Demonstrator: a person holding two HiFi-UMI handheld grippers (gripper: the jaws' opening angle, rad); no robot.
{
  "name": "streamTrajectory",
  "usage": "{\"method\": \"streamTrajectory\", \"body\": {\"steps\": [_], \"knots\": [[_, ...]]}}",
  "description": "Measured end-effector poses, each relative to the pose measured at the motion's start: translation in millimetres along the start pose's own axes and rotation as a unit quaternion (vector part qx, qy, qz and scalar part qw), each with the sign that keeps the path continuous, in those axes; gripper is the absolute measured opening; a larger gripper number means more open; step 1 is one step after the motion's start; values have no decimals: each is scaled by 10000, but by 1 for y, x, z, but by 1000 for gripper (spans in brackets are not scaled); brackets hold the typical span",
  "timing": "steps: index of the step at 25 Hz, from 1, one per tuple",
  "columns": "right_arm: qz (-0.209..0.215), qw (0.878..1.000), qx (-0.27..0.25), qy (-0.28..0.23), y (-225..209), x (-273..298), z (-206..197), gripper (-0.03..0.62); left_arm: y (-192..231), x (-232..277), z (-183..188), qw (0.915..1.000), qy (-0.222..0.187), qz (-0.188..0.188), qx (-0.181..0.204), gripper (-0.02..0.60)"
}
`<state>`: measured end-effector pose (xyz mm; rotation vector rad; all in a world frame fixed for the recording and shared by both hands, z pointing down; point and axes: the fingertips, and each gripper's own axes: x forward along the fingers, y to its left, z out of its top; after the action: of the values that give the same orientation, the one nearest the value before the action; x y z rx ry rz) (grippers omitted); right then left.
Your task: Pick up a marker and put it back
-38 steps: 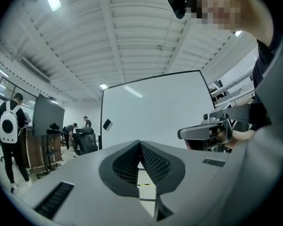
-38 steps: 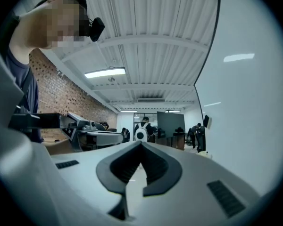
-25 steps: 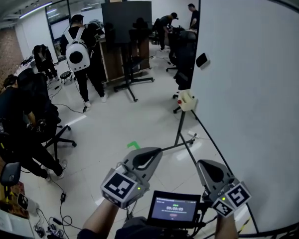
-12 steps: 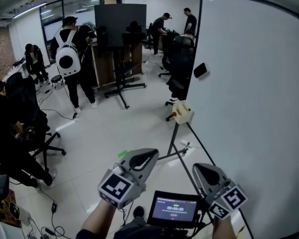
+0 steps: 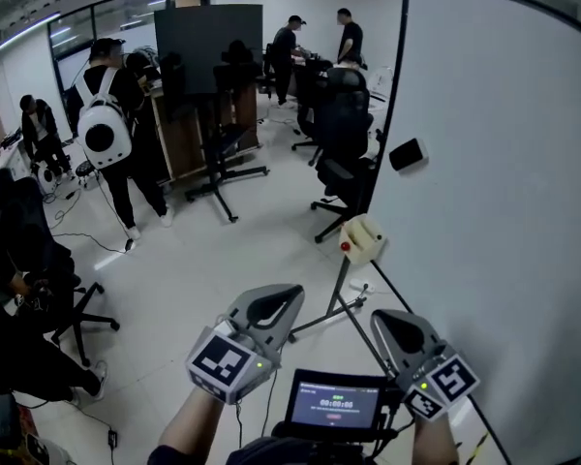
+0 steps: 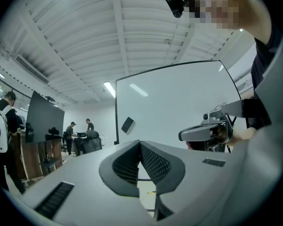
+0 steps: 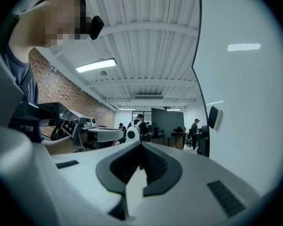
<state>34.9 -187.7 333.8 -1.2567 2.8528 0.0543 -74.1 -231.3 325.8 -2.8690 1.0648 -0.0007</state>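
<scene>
No marker shows in any view. A large whiteboard [image 5: 504,221] fills the right of the head view, with a black eraser [image 5: 408,154] stuck near its left edge. The eraser [image 6: 127,125] also appears in the left gripper view, and in the right gripper view the eraser [image 7: 212,117] hangs on the board. My left gripper [image 5: 287,294] and right gripper [image 5: 387,320] are held level side by side, low in the head view, left of the board. Both are shut with nothing between the jaws, as their own views show for the left gripper [image 6: 140,143] and the right gripper [image 7: 141,144].
A cream box with a red button [image 5: 362,238] sits on a thin black stand whose legs spread over the floor [image 5: 324,315]. Black office chairs [image 5: 344,153] stand beyond it. A dark board on a wheeled stand [image 5: 211,56] and several people are further back and left.
The view has swung: the whiteboard edge, eraser and cream box have come lower and nearer, and the people have slid left. Both grippers keep their place in the picture and stay shut.
</scene>
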Motion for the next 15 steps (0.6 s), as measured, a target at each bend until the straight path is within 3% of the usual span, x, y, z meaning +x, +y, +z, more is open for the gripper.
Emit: {"method": "streamTrajectory", "body": {"steps": [15], "knots": [[-457, 9985, 76, 296, -68, 71, -23, 10, 77, 72, -21, 9991, 1, -369, -207, -3]]}}
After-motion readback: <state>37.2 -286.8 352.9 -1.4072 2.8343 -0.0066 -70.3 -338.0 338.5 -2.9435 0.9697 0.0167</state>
